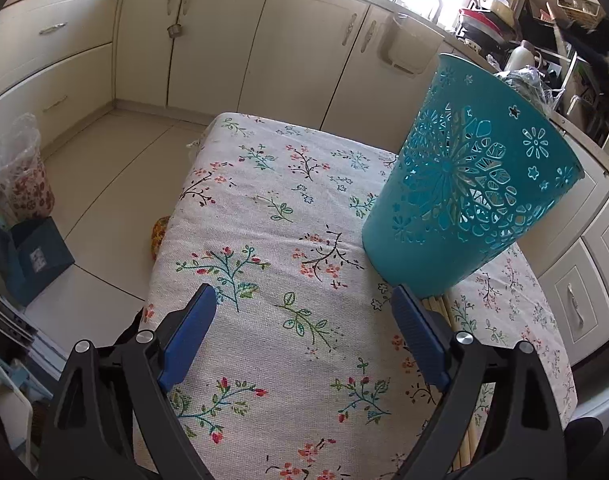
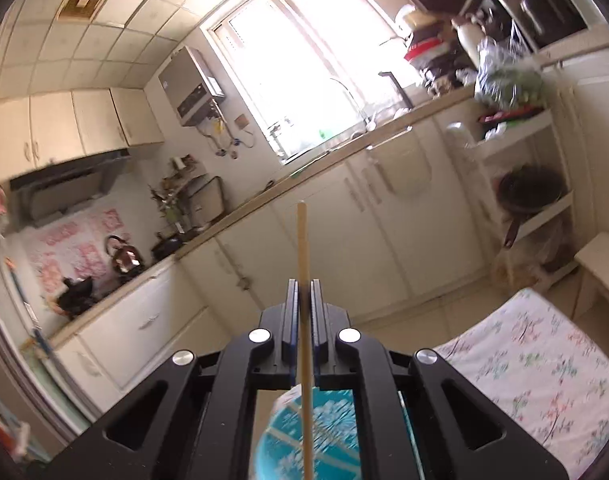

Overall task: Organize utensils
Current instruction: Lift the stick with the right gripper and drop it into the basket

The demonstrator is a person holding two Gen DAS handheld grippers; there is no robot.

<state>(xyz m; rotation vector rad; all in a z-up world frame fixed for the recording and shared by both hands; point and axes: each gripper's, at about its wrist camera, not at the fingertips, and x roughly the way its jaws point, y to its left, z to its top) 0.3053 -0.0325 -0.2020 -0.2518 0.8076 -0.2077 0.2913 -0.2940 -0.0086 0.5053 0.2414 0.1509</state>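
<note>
Two grippers showed, each in its own wrist view. The right gripper was clamped on a single wooden chopstick, which ran upright between the blue pads, its tip clear above them and its lower length passing down in front of the teal basket underneath. Open air surrounded that tip. The left gripper stood wide apart and held nothing, hovering over the floral tablecloth with bare cloth ahead up to the far table edge. Just beside its right finger lay more chopsticks, long axes running toward the camera, partly hidden by the tilted basket's base.
</note>
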